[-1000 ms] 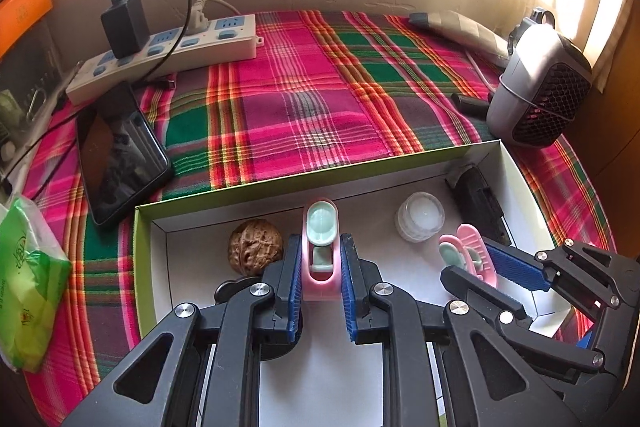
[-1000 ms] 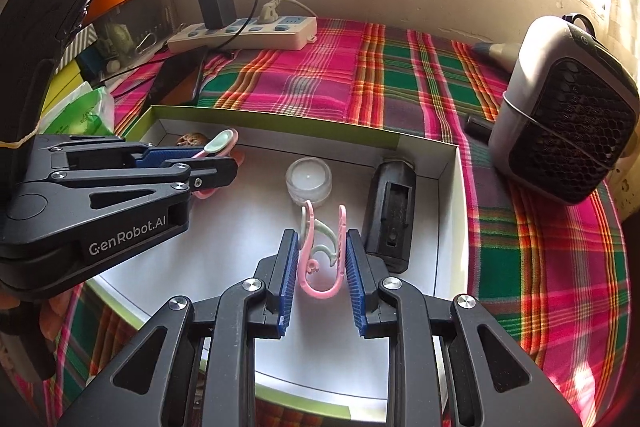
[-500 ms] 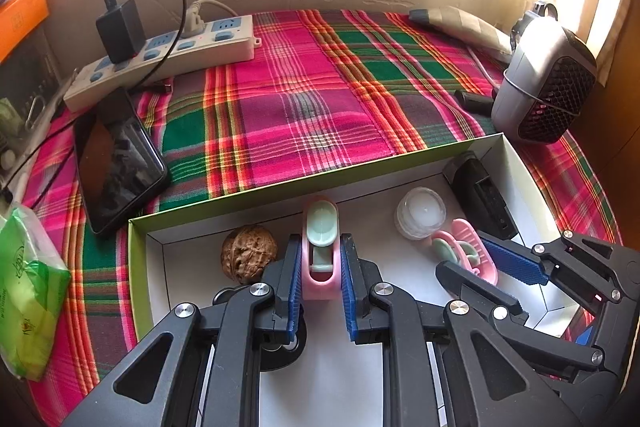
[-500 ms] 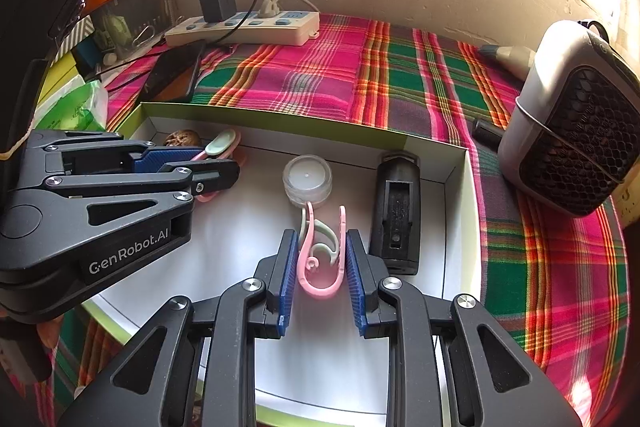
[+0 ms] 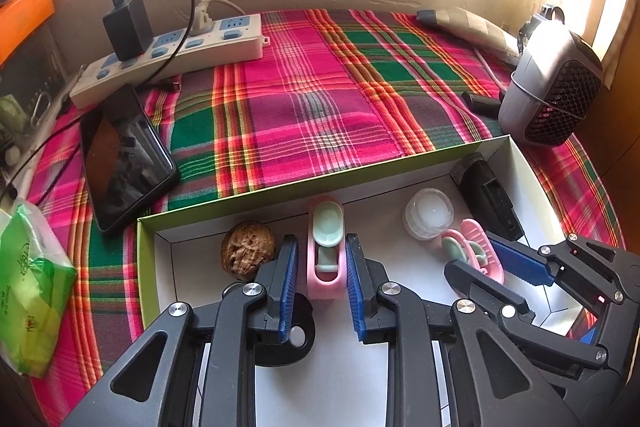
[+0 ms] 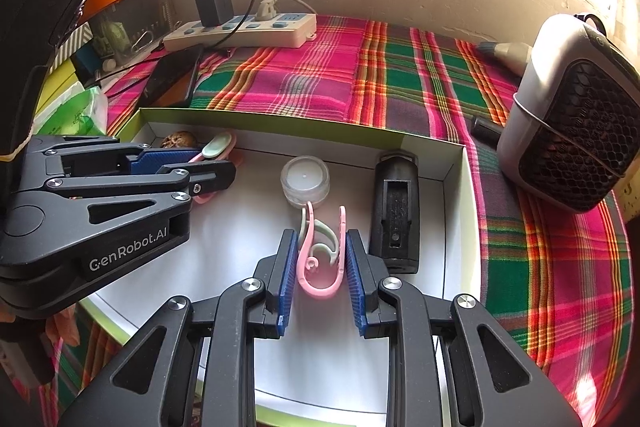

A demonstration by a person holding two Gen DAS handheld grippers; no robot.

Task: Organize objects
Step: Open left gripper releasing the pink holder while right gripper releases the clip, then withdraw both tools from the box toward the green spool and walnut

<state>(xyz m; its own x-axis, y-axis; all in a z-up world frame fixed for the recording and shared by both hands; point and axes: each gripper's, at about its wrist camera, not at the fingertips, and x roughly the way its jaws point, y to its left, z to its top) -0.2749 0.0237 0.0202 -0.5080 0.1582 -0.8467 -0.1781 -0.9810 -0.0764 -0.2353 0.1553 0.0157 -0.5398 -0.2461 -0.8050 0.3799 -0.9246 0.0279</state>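
Pink-and-green clips sit in both tongs over a shallow white box with green outer walls [image 5: 280,189], which lies on a bench covered with a pink, green and red plaid cloth [image 5: 304,99]. The left tongs [image 5: 318,259] have just been opening; their blue pads now stand slightly off the sides of the upright left clip [image 5: 326,247], which rests on the box floor between them. The right tongs [image 6: 320,259] are closed on the right clip [image 6: 320,251], pads pressing both its pink arms. Inside the box, a walnut [image 5: 248,253] lies just left of the left clip, a small round clear jar [image 6: 305,181] sits just beyond the right clip, and a black rectangular holder [image 6: 396,215] lies along the right wall. Beyond the box lie a phone [image 5: 124,155] and a power strip [image 5: 172,59]; a small grey heater [image 6: 572,111] stands at the right.
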